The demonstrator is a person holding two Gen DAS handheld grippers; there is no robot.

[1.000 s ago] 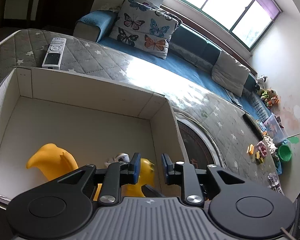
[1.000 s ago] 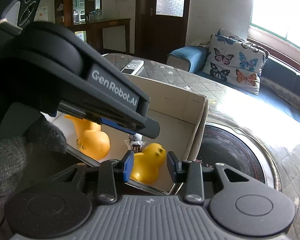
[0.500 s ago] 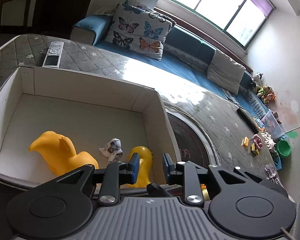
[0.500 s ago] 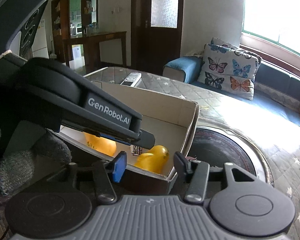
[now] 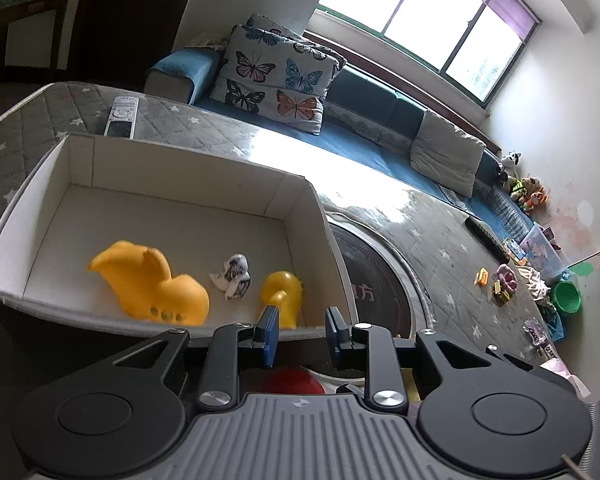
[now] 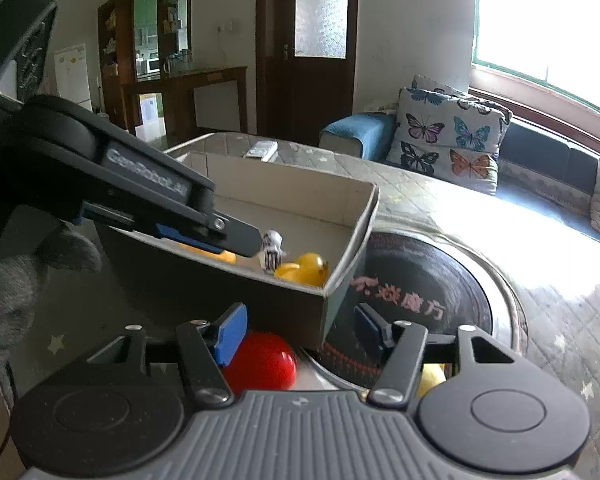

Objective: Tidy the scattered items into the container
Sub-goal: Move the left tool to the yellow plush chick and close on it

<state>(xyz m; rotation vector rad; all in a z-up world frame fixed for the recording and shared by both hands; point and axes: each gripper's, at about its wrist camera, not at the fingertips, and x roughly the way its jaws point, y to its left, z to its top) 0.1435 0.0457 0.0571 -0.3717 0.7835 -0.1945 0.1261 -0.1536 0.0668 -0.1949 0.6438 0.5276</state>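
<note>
Cardboard box [image 5: 312,216] on quilted table cover [image 5: 204,132], three toys inside, both grippers empty.

Contents: large yellow duck [image 5: 152,292]; small black-and-white figure [image 5: 234,276] just beside it; small yellow duck [image 5: 282,294] near the box's right wall. Outside, against the near wall: red ball [image 6: 260,360], on the table. Left gripper [image 5: 302,334]: fingers parted, holding nothing, above the near rim. Right gripper [image 6: 300,332]: fingers spread wide, nothing between them, at the box's near corner, ball just beside its left finger. Remote control [image 5: 120,116] beyond the box.
</note>
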